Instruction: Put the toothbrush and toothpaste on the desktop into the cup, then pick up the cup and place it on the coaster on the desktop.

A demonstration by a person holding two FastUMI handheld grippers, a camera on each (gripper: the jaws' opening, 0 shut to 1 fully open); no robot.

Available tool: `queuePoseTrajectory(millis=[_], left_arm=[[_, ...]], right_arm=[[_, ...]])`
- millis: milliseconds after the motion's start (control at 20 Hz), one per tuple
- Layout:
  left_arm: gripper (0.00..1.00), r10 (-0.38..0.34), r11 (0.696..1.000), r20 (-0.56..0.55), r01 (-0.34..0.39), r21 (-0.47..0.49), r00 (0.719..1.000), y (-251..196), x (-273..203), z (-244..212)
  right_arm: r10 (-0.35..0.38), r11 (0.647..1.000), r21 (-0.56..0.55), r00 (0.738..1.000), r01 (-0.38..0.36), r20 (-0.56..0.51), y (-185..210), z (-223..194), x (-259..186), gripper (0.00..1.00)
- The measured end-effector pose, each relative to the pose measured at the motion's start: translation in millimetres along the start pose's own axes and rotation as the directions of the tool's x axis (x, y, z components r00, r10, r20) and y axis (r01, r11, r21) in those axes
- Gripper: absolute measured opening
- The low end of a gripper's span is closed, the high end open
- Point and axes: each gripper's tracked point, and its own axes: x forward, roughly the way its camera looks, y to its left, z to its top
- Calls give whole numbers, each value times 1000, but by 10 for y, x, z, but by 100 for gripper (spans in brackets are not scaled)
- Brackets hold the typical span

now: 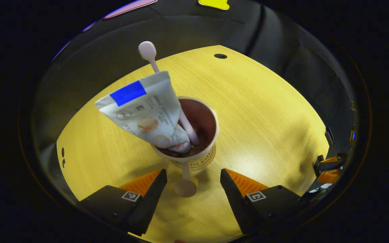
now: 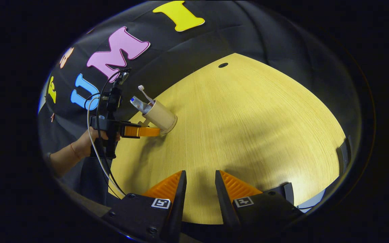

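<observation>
A paper cup with a brown inside stands upright on the wooden table. A white toothpaste tube with a blue patch leans in it to the left, and a pale pink toothbrush sticks up behind the tube. My left gripper is open, its fingers wide apart just short of the cup's base, not touching it. A pale round shape lies on the table between them; I cannot tell what it is. My right gripper hangs open over bare table, far from the cup.
In the right gripper view a hand holds the left gripper beside the cup, with a cable trailing below. A small dark hole sits near the table's far edge. The right gripper shows at the table's right edge.
</observation>
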Motion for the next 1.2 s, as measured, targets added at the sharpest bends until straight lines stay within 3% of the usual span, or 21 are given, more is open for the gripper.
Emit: queuePoseTrajectory(millis=[550,1200], left_arm=[[98,4,997,108,4,-71,994,171,-648,-136],[99,48,972,279,20,-236,959,333,-1513,-828]], right_arm=[[39,998,-49,999,-40,-19,442,12,123,53],[94,988,-120,994,-100,-55,1116,13,113,53]])
